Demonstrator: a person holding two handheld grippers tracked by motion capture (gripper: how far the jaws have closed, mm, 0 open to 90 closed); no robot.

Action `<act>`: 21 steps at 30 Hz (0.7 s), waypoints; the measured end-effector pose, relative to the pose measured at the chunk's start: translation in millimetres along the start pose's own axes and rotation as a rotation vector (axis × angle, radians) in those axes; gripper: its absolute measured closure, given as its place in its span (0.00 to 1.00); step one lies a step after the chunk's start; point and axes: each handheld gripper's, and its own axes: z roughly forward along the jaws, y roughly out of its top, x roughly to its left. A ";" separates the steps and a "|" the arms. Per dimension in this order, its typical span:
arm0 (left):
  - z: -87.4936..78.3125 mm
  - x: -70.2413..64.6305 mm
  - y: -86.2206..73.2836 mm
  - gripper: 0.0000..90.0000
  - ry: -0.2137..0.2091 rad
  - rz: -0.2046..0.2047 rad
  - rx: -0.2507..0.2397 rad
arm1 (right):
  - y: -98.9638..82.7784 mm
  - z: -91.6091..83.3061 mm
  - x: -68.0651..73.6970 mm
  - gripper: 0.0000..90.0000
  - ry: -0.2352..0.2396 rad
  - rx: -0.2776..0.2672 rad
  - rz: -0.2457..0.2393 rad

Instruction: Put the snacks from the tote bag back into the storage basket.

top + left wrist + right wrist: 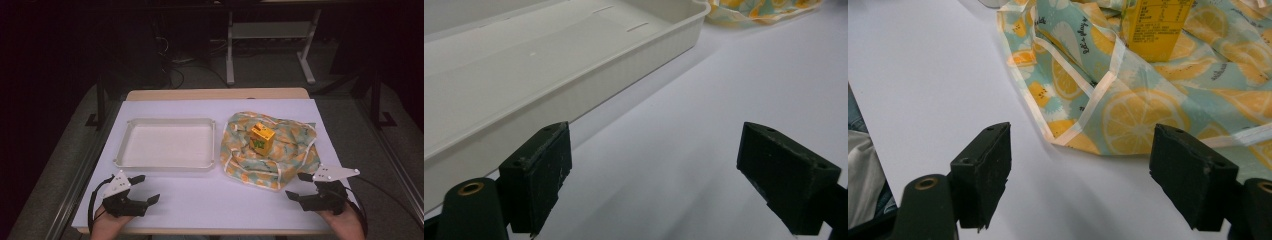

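**Both grippers parked at near edge, jaws apart, nothing held**

L gripper point(145, 188) sits at the near-left corner of the white table sheet point(210, 200), jaws spread wide w/ nothing between them. In the left gripper view the pads hang over bare sheet; the tray point(574, 95) wall runs diagonally just ahead and to the L of them, not touching.

R gripper point(299, 186) is at the near-right edge, jaws also wide apart, empty. In the right gripper view the patterned cloth point(1148, 110) lies right ahead: its folded hem and near corner reach to just beyond the gap between the pads, no contact visible.

Nearest things: the cloth (teal/orange lemon print w/ pale trim) lies rumpled on the R half of the sheet, bunched up around the edges. A small yellow carton point(262, 138) stands on it, roughly mid-cloth, upright, turned corner-on to the camera. In the right gripper view its lower part w/ printed text shows at the top, beyond the cloth folds.

Tray point(170, 162), white, shallow, rectangular, is on the L half, nothing in it. Its R rim is just beside the cloth's L edge; can't tell if they touch.

In the way: betw. R gripper and carton, only raised cloth folds. Betw. L gripper and tray, bare sheet. Beyond the table: dark floor, cables, white desk legs point(230, 50).
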 end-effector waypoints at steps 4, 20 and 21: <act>-0.7 -0.1 0.0 0.16 0.000 0.000 0.000 | 0.3 -1.0 0.9 0.27 -0.002 -0.007 0.006; 0.0 -0.1 0.4 0.16 -0.011 0.001 -0.002 | 4.0 1.3 4.5 0.28 -0.021 0.009 -0.012; -0.2 -0.1 0.4 0.16 -0.010 0.002 -0.001 | 3.8 1.5 4.2 0.28 -0.022 0.008 -0.014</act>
